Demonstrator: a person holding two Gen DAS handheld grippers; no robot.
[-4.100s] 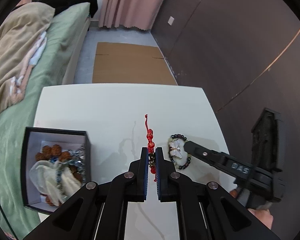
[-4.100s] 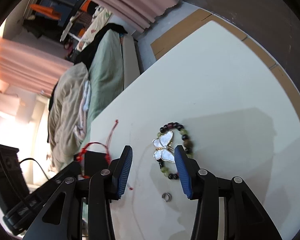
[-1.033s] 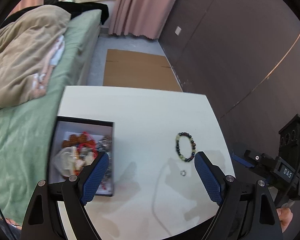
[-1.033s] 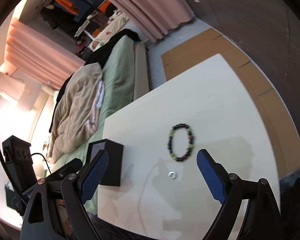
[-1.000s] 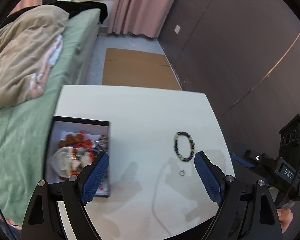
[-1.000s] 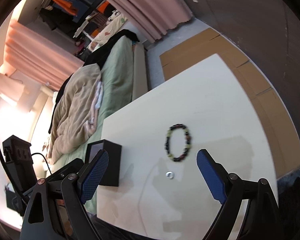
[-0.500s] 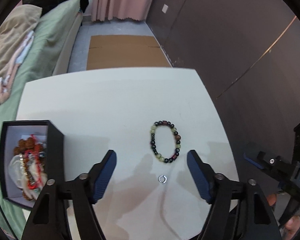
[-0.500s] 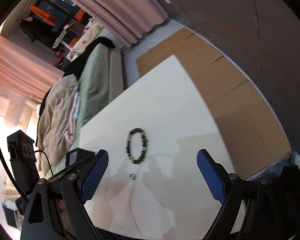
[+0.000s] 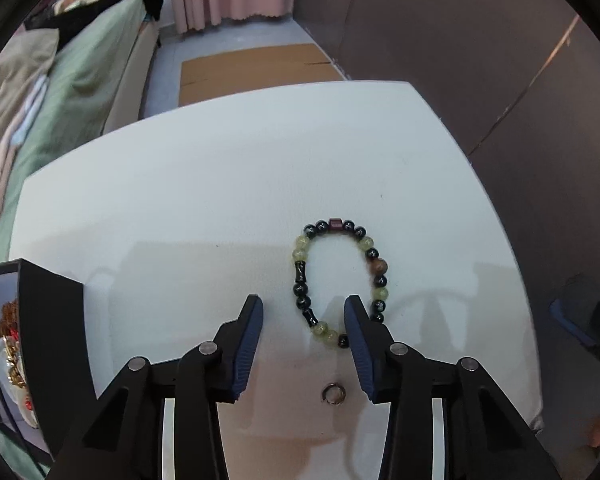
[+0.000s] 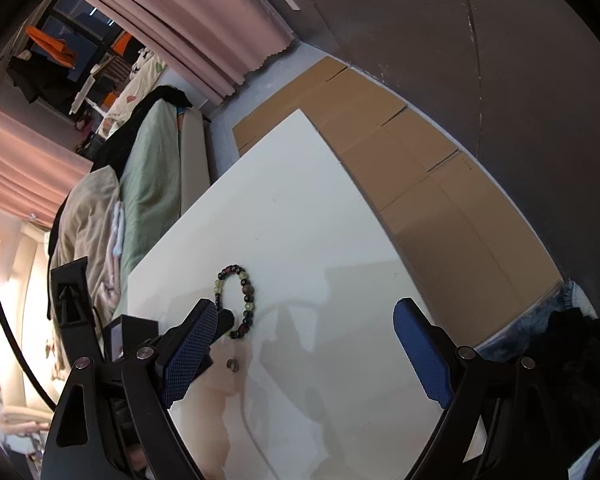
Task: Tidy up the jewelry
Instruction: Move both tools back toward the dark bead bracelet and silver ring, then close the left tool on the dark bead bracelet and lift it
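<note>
A bead bracelet [image 9: 337,280] of dark and pale green beads lies on the white table [image 9: 220,200]. My left gripper [image 9: 303,312] is open, its fingers either side of the bracelet's near left part, low over the table. A small metal ring [image 9: 333,393] lies just behind the fingertips. The black jewelry box [image 9: 40,340] with several pieces inside stands at the left edge. My right gripper [image 10: 304,332] is wide open and empty, held high above the table. The bracelet [image 10: 236,304] and the ring [image 10: 233,365] also show in the right wrist view, beside the left gripper's tip.
A bed with green and beige bedding [image 9: 60,72] runs along the table's left side. Flattened cardboard [image 9: 252,68] lies on the floor beyond the table. A dark wall [image 9: 480,60] stands to the right. Pink curtains [image 10: 180,36] hang at the back.
My left gripper has moved right from the box, come down to the bracelet and narrowed its opening around it. My right gripper has lifted and turned away, staying wide open.
</note>
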